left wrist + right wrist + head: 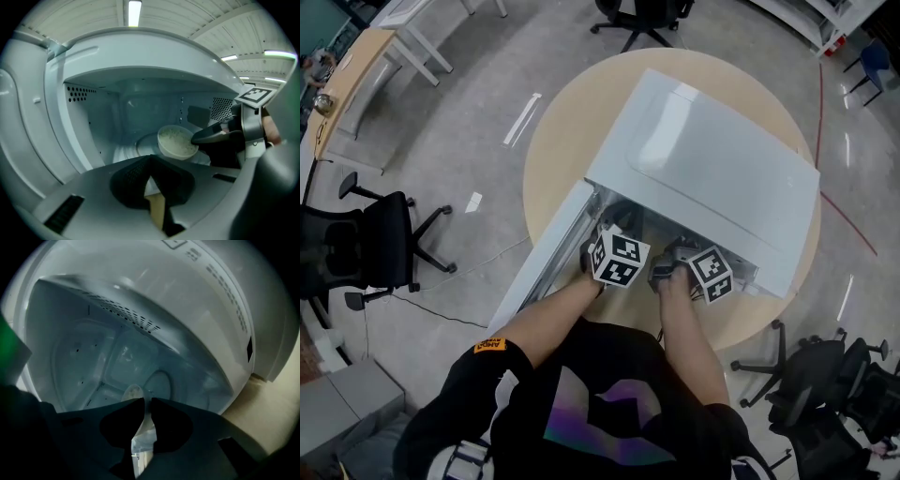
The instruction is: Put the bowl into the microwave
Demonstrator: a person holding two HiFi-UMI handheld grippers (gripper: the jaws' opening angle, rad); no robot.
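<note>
The white microwave (712, 178) stands on a round wooden table (558, 141), its door (546, 258) swung open to the left. Both grippers reach into its opening; their marker cubes (620, 260) (710, 273) show in the head view. A small white bowl (176, 140) of pale grains sits low inside the cavity over the glass turntable (140, 146). My right gripper (147, 404) is shut on the bowl's rim (133, 392); its black fingers (213, 136) show in the left gripper view. My left gripper (150, 161) is shut on nothing, just in front of the cavity.
The cavity's walls, with vent holes (77, 93), close in on both sides. Black office chairs (366, 244) (825, 375) stand on the floor around the table, and a desk (352, 80) is at the far left.
</note>
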